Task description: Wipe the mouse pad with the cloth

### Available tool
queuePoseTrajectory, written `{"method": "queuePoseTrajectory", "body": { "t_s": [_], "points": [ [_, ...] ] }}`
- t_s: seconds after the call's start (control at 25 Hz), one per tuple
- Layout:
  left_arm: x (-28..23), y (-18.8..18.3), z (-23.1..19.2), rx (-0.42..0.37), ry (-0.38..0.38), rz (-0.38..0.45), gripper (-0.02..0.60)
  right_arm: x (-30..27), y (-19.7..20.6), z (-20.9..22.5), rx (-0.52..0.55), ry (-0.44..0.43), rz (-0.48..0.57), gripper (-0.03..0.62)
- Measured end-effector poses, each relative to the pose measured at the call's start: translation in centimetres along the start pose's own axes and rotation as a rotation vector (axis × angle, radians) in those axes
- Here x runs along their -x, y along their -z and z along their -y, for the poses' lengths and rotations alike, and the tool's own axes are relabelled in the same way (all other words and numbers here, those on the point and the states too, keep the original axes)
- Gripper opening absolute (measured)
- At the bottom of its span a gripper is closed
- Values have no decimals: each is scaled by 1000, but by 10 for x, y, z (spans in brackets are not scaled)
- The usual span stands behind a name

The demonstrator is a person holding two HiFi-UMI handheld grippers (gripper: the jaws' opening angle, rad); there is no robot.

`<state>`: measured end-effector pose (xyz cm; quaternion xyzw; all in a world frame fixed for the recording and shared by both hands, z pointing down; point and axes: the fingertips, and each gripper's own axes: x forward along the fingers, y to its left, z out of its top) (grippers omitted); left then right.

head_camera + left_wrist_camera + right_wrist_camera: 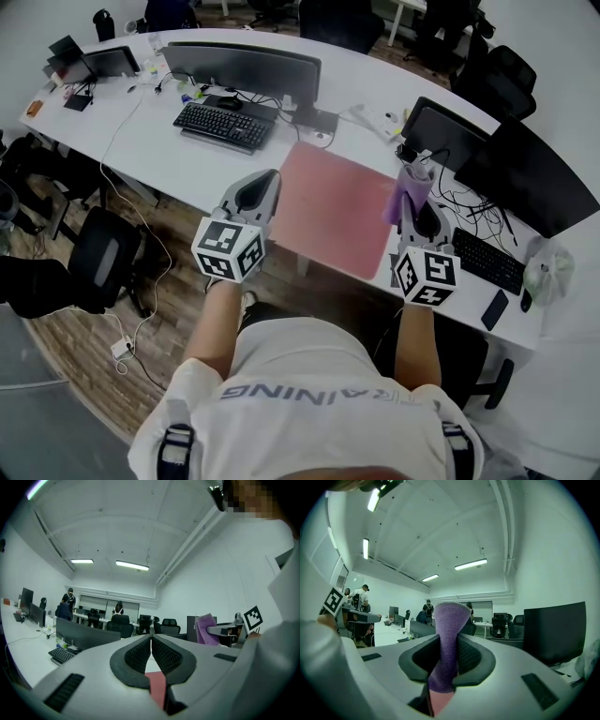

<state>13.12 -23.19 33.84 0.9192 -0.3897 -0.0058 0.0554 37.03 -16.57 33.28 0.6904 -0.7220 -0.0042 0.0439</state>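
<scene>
A pink mouse pad (333,208) lies on the white desk (159,150), reaching the desk's near edge. My right gripper (413,193) hovers over the pad's right side, shut on a purple cloth (410,190) that sticks up from its jaws. In the right gripper view the purple cloth (445,644) rises between the dark pads (471,657), with the pink pad (439,702) below. My left gripper (266,181) is shut and empty at the pad's left edge. In the left gripper view its pads (164,655) meet, and the cloth (206,628) shows far right.
A black keyboard (223,126) and a wide monitor (246,67) stand left of the pad. Two more monitors (525,173), a second keyboard (487,261), a phone (494,309) and cables fill the right. A black office chair (105,259) stands at the lower left.
</scene>
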Motion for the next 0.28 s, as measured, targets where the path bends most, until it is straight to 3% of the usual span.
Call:
{"method": "queuePoseTrajectory", "body": {
  "t_s": [0.28],
  "points": [
    [0, 0, 0, -6, 4, -6, 35, -3, 0, 1, -11, -9, 2, 101]
  ]
}}
